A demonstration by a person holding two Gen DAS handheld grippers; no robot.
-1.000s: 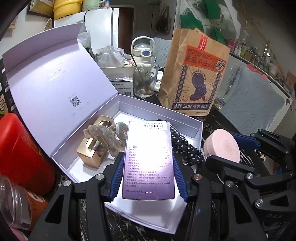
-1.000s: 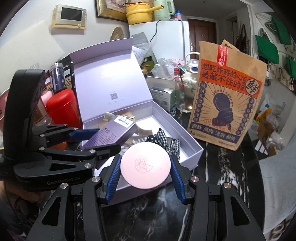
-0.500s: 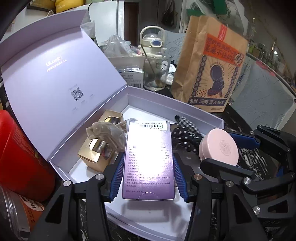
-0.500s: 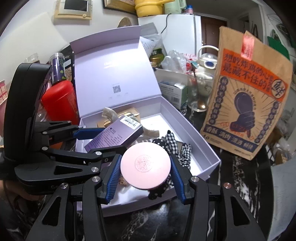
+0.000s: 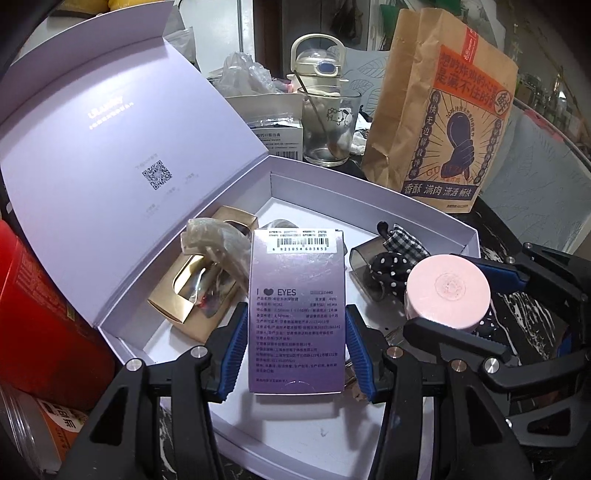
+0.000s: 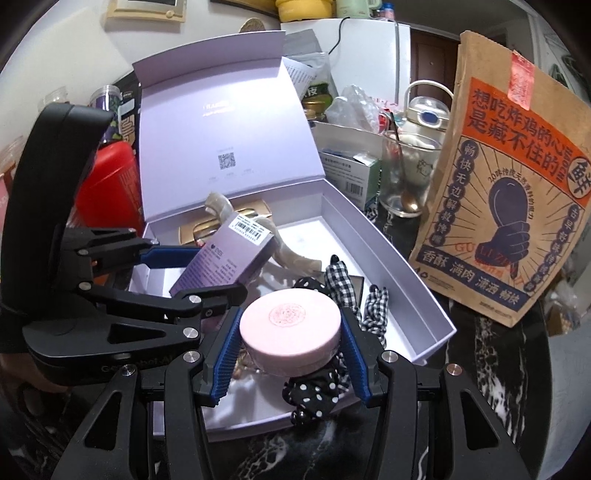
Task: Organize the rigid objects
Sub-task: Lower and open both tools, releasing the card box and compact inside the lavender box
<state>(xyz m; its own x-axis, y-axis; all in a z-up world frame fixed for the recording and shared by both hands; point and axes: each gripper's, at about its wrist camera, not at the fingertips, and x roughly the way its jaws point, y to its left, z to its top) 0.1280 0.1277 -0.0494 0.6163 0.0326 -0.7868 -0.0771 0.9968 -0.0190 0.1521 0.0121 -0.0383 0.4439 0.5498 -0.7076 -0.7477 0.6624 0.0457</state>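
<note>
A home kitchen — white fridge (image 6: 373,55) behind, yellow pot (image 6: 303,7) on top, cluttered marble table (image 6: 491,369).

Each tool, the left tool (image 5: 297,363) and the right tool (image 6: 290,360), has black angular plastic arms with silver screws and ribbed blue pads (image 5: 234,354), and the left one carries pale lettering on its body.

- The purple carton (image 5: 297,310), clamped in the left gripper (image 5: 295,354), has been lowered closer over the open lavender box (image 5: 373,192).
- The pink round case (image 6: 290,330), clamped in the right gripper (image 6: 290,352), has been brought over the box's interior.
</note>
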